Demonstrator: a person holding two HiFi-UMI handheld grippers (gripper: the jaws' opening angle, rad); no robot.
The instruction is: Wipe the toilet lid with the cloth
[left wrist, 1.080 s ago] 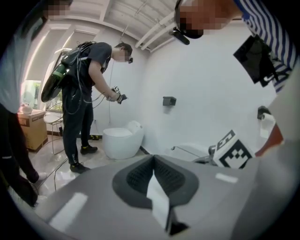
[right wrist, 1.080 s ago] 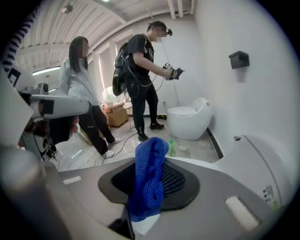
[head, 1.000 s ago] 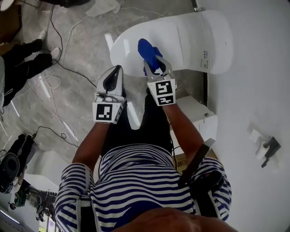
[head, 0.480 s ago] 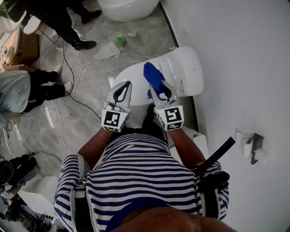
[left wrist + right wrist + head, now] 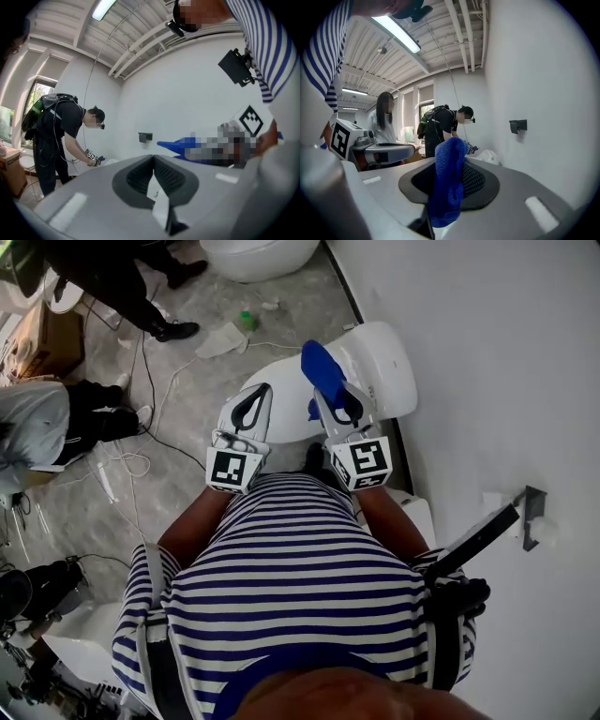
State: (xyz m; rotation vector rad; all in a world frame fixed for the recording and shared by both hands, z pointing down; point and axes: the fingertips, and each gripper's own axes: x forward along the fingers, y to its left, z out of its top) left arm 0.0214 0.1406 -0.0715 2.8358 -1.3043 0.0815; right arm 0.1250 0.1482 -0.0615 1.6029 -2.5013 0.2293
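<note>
head view, right tongs: i hold them ahead of my chest, jaws pointing away from me, closed on the blue cloth, which sticks out past their tips.
head view, left tongs: level with the right tongs, just to their left, jaws together, carrying nothing.
head view, toilet lid: white, down beneath and between both tongs. i judge the cloth is lifted off it, not pressed on.
left gripper view, left tongs: the pads meet in one closed line with nothing between them. i read this as a spare tool kept clear of the wiping side.
left gripper view, cloth: off to the right of these jaws, poking from the right tongs. the lid is out of frame because the camera looks out across the room.
right gripper view, right tongs: clamped on a thick fold of the cloth, which fills the gap. this grip looks firm enough to drag.
right gripper view, aim: the jaws face the wall, with the left tongs to their left. i would have to tip them down to reach the lid.
</note>
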